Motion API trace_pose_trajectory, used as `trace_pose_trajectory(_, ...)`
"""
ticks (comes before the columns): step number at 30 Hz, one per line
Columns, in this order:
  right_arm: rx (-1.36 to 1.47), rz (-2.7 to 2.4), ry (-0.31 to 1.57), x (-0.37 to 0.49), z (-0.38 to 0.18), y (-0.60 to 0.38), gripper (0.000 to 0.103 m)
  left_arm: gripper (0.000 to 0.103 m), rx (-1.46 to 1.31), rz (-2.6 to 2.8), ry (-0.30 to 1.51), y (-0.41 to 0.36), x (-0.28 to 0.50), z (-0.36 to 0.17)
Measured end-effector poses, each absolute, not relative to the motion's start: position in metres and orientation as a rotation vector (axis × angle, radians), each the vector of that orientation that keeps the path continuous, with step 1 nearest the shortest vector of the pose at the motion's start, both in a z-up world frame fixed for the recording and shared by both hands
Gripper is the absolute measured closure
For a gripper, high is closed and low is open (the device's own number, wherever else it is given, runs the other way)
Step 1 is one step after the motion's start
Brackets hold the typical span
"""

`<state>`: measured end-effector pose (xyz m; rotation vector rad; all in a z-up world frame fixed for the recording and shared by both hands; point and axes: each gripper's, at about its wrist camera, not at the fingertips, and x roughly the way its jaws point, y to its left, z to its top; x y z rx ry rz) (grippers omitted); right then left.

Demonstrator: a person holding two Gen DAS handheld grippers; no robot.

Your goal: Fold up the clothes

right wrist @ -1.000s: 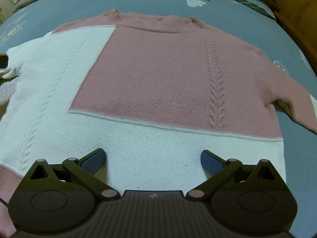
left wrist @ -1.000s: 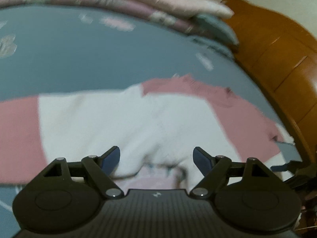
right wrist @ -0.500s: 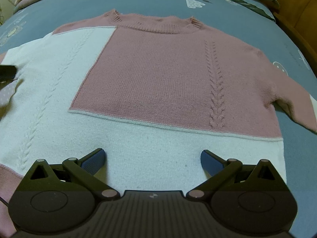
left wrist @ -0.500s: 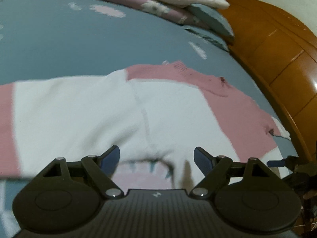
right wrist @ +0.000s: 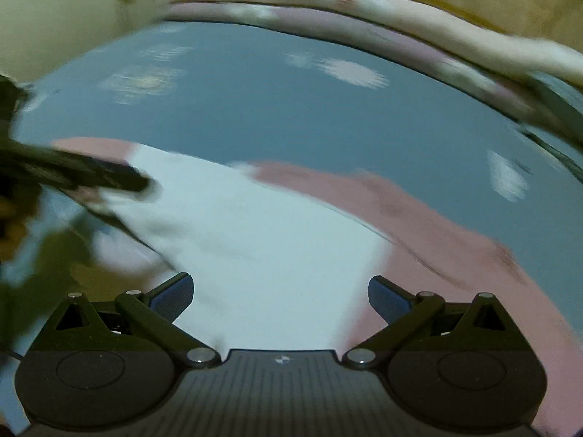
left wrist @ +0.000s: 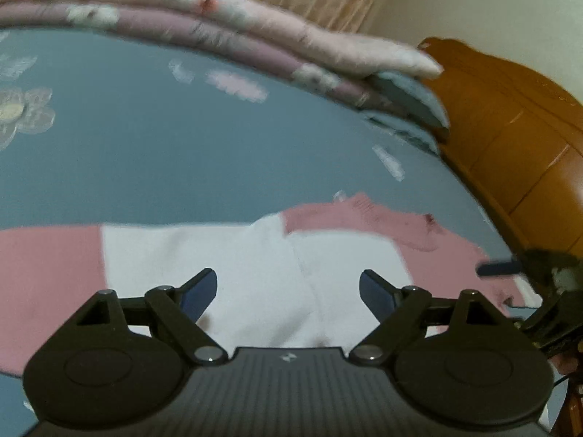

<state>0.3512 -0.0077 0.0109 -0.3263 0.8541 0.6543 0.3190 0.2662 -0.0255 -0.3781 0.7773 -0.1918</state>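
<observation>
A pink and white knitted sweater (left wrist: 255,266) lies spread flat on the blue bedsheet (left wrist: 145,153). My left gripper (left wrist: 288,289) hovers over its white sleeve and shoulder, jaws wide and opening further, nothing between them. My right gripper (right wrist: 280,296) hangs over the white part of the sweater (right wrist: 262,240), jaws wide apart and empty. The right wrist view is motion-blurred. The left gripper's finger (right wrist: 109,178) shows at the left of that view, above the sleeve. The right gripper's finger (left wrist: 499,267) shows at the right edge of the left wrist view.
Folded pink and mauve floral quilts (left wrist: 237,40) are stacked along the far side of the bed. A wooden headboard (left wrist: 510,138) rises on the right, with a grey pillow (left wrist: 411,98) against it. Blue sheet lies bare beyond the sweater.
My right gripper has swung up and rolled, its view turning from the sweater's front toward the sleeve side. The left gripper shifted a little over the sleeve. Both stay open.
</observation>
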Motion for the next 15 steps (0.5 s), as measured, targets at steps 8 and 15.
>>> trace_pose_trajectory(8, -0.471, 0.858, 0.889, 0.343, -0.018, 0.059, 0.000, 0.022, -0.465, -0.010, 0.779, 0.335, 0.304, -0.041)
trace_pose_trajectory(15, -0.396, 0.863, 0.902, 0.355, -0.022, 0.070, 0.000, 0.017, -0.529, -0.079, 0.711, 0.340, 0.318, -0.029)
